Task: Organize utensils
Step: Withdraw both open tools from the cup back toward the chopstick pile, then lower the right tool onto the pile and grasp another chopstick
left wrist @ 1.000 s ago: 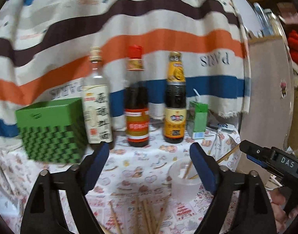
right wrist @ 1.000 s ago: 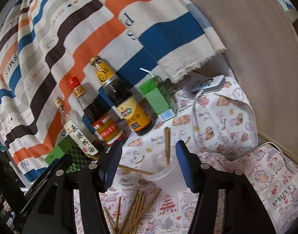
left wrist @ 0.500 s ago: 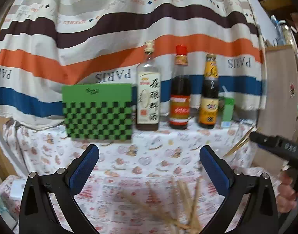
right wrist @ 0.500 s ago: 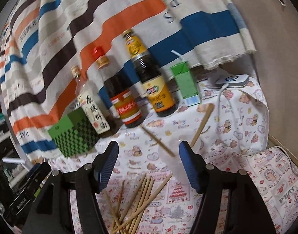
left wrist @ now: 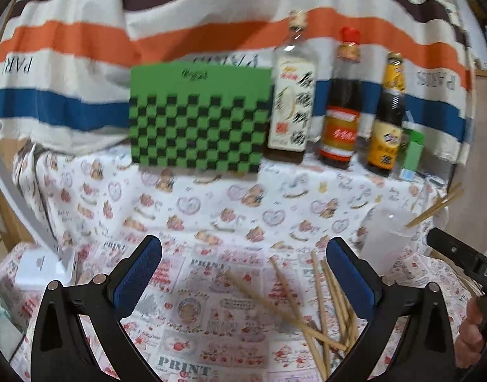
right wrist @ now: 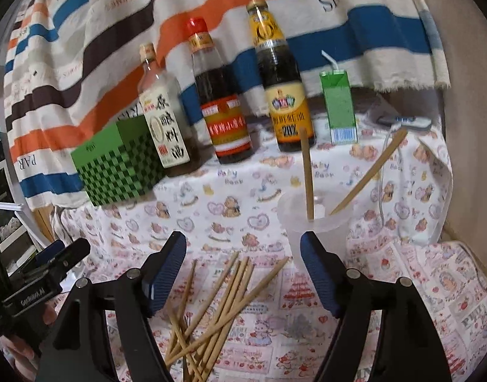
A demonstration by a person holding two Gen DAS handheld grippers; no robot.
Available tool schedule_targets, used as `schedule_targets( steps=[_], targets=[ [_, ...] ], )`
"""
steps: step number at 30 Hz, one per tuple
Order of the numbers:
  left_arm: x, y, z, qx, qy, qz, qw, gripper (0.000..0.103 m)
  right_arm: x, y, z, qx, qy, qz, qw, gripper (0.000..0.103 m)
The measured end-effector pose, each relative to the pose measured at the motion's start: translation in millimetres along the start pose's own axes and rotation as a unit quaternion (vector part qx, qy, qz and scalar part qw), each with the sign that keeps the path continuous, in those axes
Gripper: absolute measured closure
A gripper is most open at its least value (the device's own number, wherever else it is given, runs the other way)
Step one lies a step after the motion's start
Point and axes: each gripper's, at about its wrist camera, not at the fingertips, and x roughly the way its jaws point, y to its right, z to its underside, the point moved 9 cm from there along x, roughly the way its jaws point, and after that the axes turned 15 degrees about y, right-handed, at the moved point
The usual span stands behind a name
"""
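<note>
Several loose wooden chopsticks [right wrist: 218, 299] lie in a heap on the printed tablecloth; they also show in the left wrist view [left wrist: 320, 299]. A clear plastic cup [right wrist: 313, 232] stands to their right with two chopsticks [right wrist: 307, 175] leaning in it; the cup also shows in the left wrist view [left wrist: 386, 238]. My right gripper [right wrist: 243, 273] is open and empty, above the heap, left of the cup. My left gripper [left wrist: 243, 273] is open and empty, above the cloth left of the heap.
A green checkered box [left wrist: 199, 117] and three sauce bottles [left wrist: 340, 102] stand at the back before a striped cloth. A green drink carton [right wrist: 339, 108] and a white device with a cable [right wrist: 402, 122] sit back right. A brown wall [right wrist: 466, 95] bounds the right.
Both grippers have pulled back and swung left. The right gripper has moved away from the cup, which now holds two chopsticks. The left gripper's jaws have opened wider.
</note>
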Motion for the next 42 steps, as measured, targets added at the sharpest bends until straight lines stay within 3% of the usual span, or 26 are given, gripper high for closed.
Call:
schedule_targets(
  steps=[5,10,13,18,23,26,29,31,39,42],
  targets=[
    [15.1,-12.8,20.3,-0.012,-0.051,-0.024,0.9983,0.001,14.4,6.8,20.1,0.003,-0.052,0.018,0.998,0.027],
    [20.4,-20.5,23.0,0.011,-0.047,-0.051,0.9976,0.0,23.4,-8.5,42.3,-0.039,-0.087,0.006,0.995,0.027],
    [21.5,-27.3,22.6,0.017,-0.042,-0.071,0.9964,0.0,33.7,-20.7,72.4,-0.044,-0.149,-0.017,0.988,0.027],
    [19.4,-28.8,19.5,-0.006,-0.046,-0.057,0.9973,0.0,40.3,-31.3,110.8,-0.046,-0.215,-0.032,0.975,0.027],
    [16.9,-27.9,18.3,-0.041,-0.06,-0.036,0.9967,0.0,38.4,-40.7,124.0,-0.052,-0.227,-0.044,0.971,0.03],
    [14.2,-28.2,15.7,-0.06,-0.059,-0.028,0.9961,0.0,38.4,-45.2,128.8,-0.07,-0.232,-0.045,0.969,0.041],
    [13.4,-29.4,14.6,-0.06,-0.057,-0.033,0.996,0.0,39.6,-44.6,133.6,-0.046,-0.245,-0.053,0.967,0.049],
    [13.9,-29.7,15.3,-0.06,-0.057,-0.035,0.9959,0.0,40.2,-41.5,134.9,-0.039,-0.249,-0.048,0.967,0.063],
    [16.1,-29.1,19.3,-0.052,-0.061,-0.038,0.996,0.0,42.4,-32.6,129.6,-0.034,-0.237,-0.032,0.97,0.095],
    [15.4,-28.1,19.0,-0.047,-0.059,-0.039,0.9964,0.001,39.7,-33.4,118.5,-0.032,-0.219,-0.037,0.974,0.096]
  ],
)
